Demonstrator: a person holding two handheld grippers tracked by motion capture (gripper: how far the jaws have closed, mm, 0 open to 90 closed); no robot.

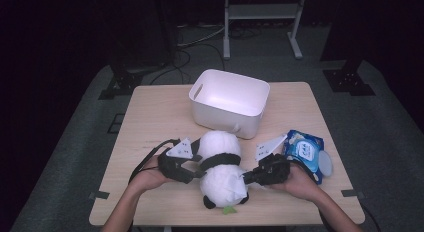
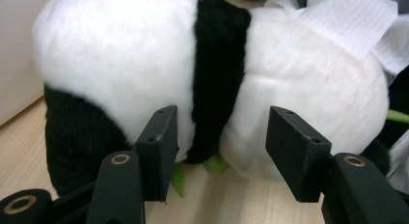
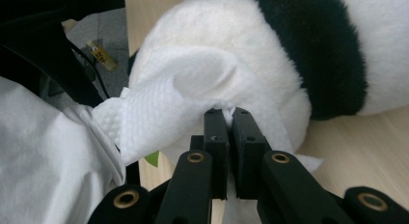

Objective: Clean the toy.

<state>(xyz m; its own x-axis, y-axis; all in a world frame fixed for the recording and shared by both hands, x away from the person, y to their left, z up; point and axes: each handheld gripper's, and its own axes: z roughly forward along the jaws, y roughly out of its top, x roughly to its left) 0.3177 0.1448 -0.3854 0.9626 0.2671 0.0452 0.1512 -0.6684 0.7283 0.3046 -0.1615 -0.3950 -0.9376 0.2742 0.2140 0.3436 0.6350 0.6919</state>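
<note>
Right tool (image 3: 226,113) pinches white wipe (image 3: 169,103); pack's (image 1: 306,151) label unreadable.

The high view looks forward and down from above the person's side of the desk (image 1: 150,117), far enough back to take in the whole desktop, the white bin (image 1: 229,102), the wipes pack (image 1: 305,151) and the floor beyond. The left gripper view sits low, almost at desk level, looking along its own gripper (image 2: 219,137) at the plush panda (image 2: 144,64) from very close. The right gripper view is just as near, aimed along the right gripper (image 3: 230,119) at a white wipe (image 3: 178,89) against the panda's other side. All three views share the panda; both gripper views catch the wipe.
</note>
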